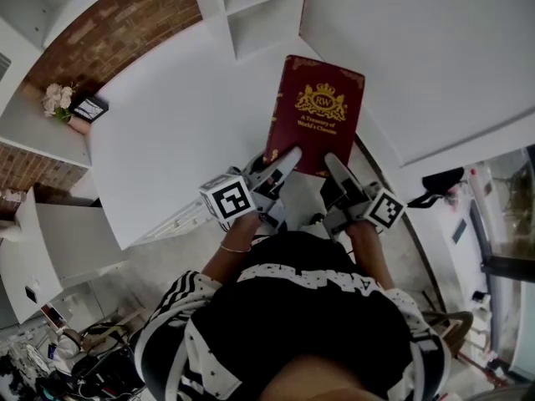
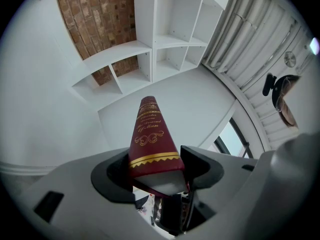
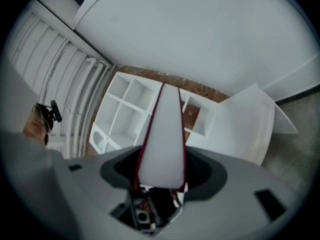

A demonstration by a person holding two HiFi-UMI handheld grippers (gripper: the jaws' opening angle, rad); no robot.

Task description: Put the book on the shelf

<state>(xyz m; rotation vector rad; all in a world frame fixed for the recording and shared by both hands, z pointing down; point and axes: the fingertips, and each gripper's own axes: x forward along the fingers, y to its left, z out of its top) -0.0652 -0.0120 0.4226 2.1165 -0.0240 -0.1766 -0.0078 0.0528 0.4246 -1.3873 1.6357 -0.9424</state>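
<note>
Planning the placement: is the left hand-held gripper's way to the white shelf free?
Likely yes: the left hand-held gripper, shut on the book, has only bare white tabletop between it and the open shelf.

- The head view looks steeply down from above the person, onto the book (image 1: 316,111), the left hand-held gripper (image 1: 286,162) and the right hand-held gripper (image 1: 336,170).
- The left gripper view sits very close behind the book's spine and faces the white shelf (image 2: 152,29).
- The right gripper view sits close behind the book's page edge and faces the same shelf, tipped sideways.
- All three views share the book.
</note>
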